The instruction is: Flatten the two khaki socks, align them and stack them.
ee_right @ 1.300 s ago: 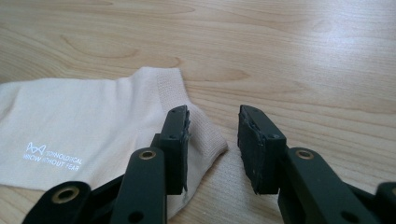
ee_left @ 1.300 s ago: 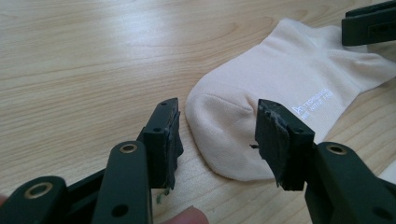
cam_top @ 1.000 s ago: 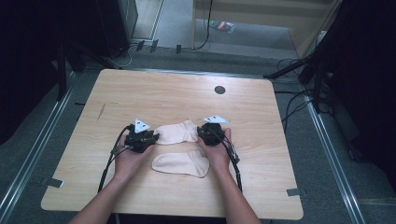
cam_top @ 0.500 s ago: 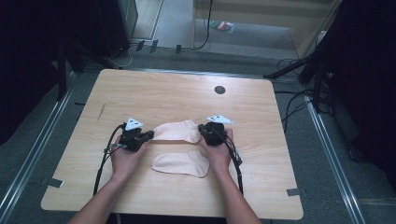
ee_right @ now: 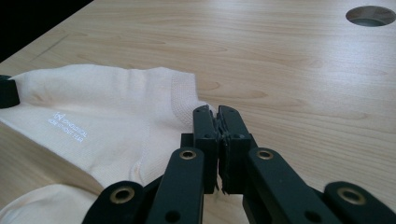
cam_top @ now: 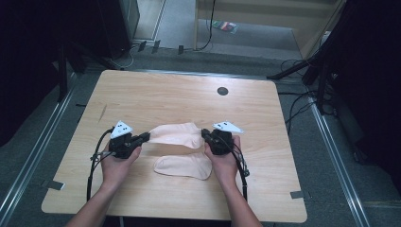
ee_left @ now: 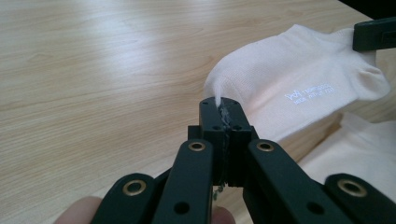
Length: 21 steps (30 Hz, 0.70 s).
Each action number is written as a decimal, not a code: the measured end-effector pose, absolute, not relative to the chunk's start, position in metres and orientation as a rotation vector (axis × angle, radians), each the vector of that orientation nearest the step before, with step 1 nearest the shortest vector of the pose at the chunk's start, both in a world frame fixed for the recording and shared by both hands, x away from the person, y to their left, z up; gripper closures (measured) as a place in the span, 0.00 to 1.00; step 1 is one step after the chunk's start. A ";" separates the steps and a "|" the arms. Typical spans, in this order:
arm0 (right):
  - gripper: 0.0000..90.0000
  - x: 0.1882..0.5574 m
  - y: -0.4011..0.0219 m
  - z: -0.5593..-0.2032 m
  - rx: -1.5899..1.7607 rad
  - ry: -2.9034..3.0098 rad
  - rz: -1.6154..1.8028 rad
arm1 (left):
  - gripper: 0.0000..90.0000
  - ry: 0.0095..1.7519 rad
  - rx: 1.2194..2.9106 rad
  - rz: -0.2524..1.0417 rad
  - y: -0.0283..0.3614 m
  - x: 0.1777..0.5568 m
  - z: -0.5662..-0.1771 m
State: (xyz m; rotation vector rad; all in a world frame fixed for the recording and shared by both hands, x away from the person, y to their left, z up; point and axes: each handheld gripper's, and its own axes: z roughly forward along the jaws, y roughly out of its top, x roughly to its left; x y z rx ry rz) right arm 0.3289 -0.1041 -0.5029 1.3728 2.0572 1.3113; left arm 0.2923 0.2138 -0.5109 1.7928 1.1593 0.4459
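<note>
high view: both claws, left (cam_top: 145,137) and right (cam_top: 205,134), clamped on upper sock (cam_top: 176,135), second sock (cam_top: 184,166) just beside

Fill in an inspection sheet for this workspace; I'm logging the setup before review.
Surface: wooden table, round hole near far edge.
Job's things: upper sock stretched between both grippers, raised off the table; lower sock flat nearer the person.
Clutter: nothing seen.
Grippers: left gripper shut on the upper sock's toe end; right gripper shut at its cuff end.
Cables: black cable trails from each gripper.
Surroundings: grey floor with loose cables, dark equipment.
</note>
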 end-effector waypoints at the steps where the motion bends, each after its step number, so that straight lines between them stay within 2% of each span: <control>1: 0.98 0.326 -0.105 -0.502 1.371 2.057 1.316 | 1.00 1.157 1.789 0.440 0.213 0.289 -0.511; 11: 0.98 0.299 -0.116 -0.497 1.357 2.053 1.327 | 1.00 1.124 1.784 0.386 0.210 0.268 -0.512; 21: 0.98 0.271 -0.125 -0.501 1.344 2.075 1.315 | 1.00 1.079 1.813 0.385 0.205 0.244 -0.505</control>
